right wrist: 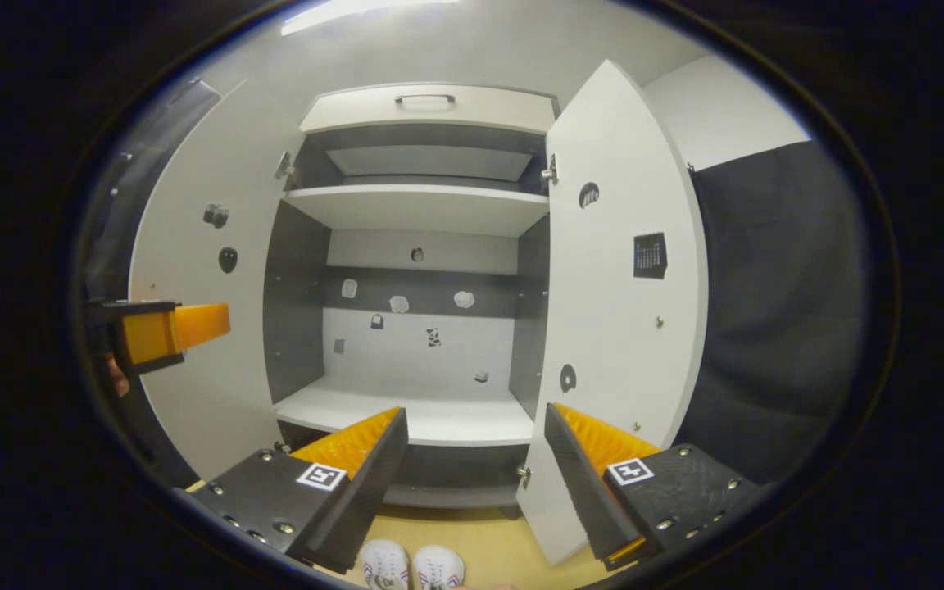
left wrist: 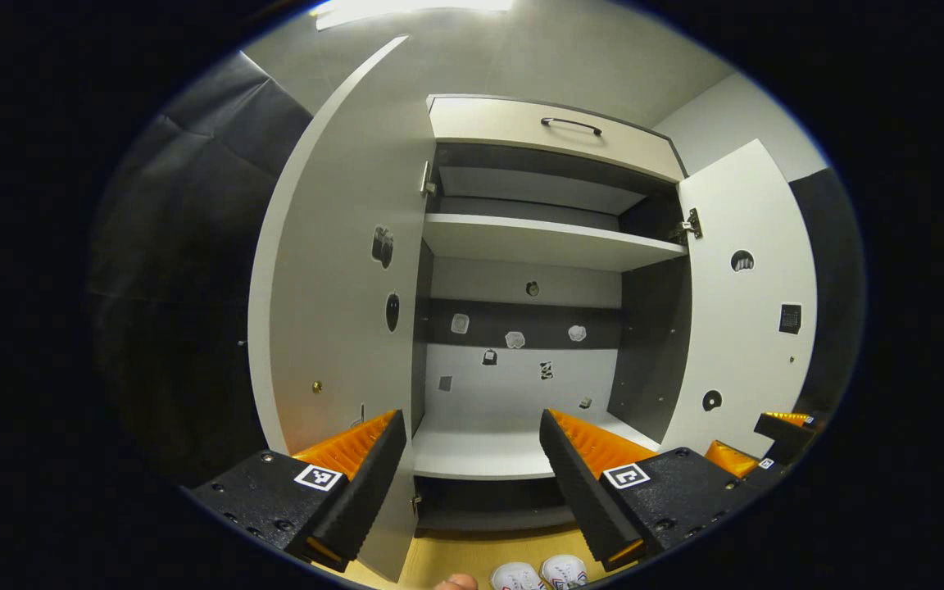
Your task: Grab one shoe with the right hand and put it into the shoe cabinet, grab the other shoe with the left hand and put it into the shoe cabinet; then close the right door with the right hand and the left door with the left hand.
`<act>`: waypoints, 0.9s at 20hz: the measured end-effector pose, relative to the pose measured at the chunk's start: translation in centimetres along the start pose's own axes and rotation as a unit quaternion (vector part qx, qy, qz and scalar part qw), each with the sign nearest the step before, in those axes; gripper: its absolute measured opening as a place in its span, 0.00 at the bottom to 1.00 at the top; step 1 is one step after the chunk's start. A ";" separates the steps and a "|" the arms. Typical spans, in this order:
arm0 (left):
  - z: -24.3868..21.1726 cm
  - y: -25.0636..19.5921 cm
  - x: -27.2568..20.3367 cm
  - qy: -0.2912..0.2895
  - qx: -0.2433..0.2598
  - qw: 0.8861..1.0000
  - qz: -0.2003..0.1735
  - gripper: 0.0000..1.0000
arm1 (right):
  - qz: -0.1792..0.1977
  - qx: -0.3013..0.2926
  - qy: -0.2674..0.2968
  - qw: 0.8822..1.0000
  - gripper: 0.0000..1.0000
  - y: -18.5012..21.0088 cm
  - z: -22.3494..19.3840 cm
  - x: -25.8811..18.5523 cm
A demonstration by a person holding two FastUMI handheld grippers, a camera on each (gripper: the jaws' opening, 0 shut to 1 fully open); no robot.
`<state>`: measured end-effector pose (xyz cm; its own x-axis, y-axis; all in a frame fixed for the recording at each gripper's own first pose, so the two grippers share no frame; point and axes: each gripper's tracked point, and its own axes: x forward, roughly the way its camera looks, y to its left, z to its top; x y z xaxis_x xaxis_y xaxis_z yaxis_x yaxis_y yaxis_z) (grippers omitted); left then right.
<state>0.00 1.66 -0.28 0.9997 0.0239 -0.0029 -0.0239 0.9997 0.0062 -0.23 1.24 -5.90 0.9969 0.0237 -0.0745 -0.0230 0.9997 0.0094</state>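
Gripper [right wrist: 472, 447] above white shoes [right wrist: 411, 567]

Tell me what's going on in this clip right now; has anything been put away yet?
A person holds a tool in each hand in front of a white shoe cabinet with both doors open. The left tool and right tool are both open and hold nothing. The pair of white shoes sits on the yellowish floor below the cabinet. The wide lower shelf has no shoes on it, so neither shoe has been put away and the task has barely begun.
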 end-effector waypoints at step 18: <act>-0.8 1.5 -0.7 0.005 0.018 1.000 0.014 0.99 | 0.044 -0.006 0.288 0.957 0.87 3.1 -37.5 -4.4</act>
<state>-0.78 3.11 -1.04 0.9985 0.0527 -0.0129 -0.0522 0.9978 0.0419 -7.47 4.50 -42.95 0.7846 0.1046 -0.6111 -0.1088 0.9936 0.0304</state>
